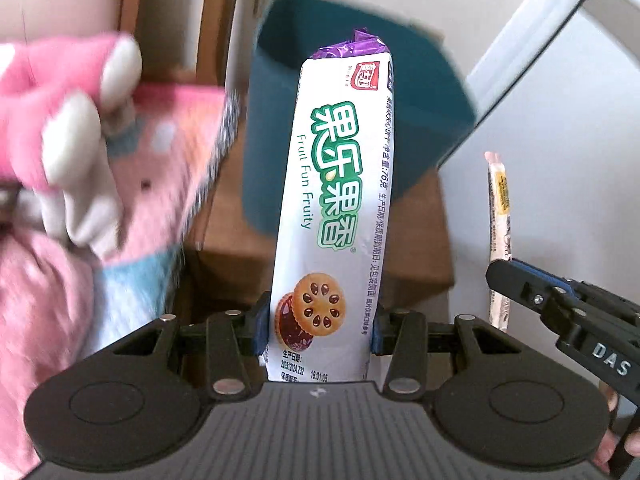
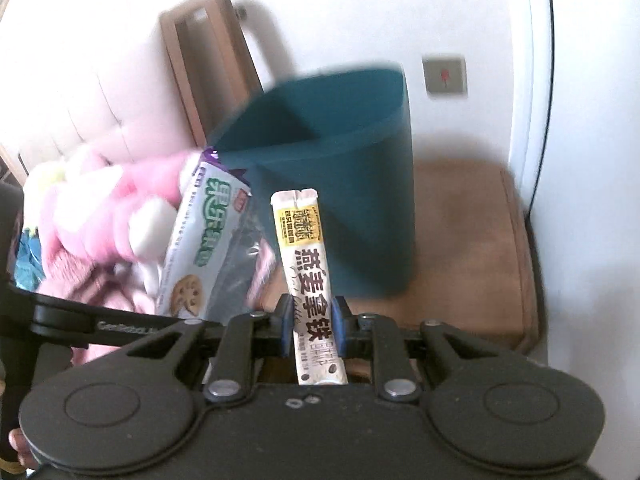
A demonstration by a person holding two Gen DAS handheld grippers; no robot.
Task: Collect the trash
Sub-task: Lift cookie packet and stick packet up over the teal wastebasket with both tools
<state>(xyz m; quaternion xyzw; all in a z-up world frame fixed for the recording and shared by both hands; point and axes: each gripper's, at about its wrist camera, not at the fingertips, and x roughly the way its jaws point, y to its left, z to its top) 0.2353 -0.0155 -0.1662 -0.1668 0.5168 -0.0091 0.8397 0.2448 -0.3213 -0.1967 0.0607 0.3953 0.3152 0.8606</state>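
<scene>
My left gripper (image 1: 318, 326) is shut on a white and purple biscuit wrapper (image 1: 340, 200), held upright in front of a teal trash bin (image 1: 424, 92). My right gripper (image 2: 311, 324) is shut on a narrow white coffee sachet (image 2: 308, 276), also upright, just short of the teal bin (image 2: 352, 184). In the right wrist view the biscuit wrapper (image 2: 196, 248) and the left gripper's arm (image 2: 100, 324) are at the left. In the left wrist view the sachet (image 1: 498, 216) and the right gripper (image 1: 500, 276) are at the right. The bin's open mouth faces both cameras.
The bin stands on a brown stool cushion (image 2: 472, 248) against a white wall. A pink plush toy (image 1: 80, 152) lies close at the left, on pink bedding (image 2: 100, 216). A wooden frame (image 2: 208, 64) and a padded headboard stand behind. A white door edge (image 1: 560, 40) is at the right.
</scene>
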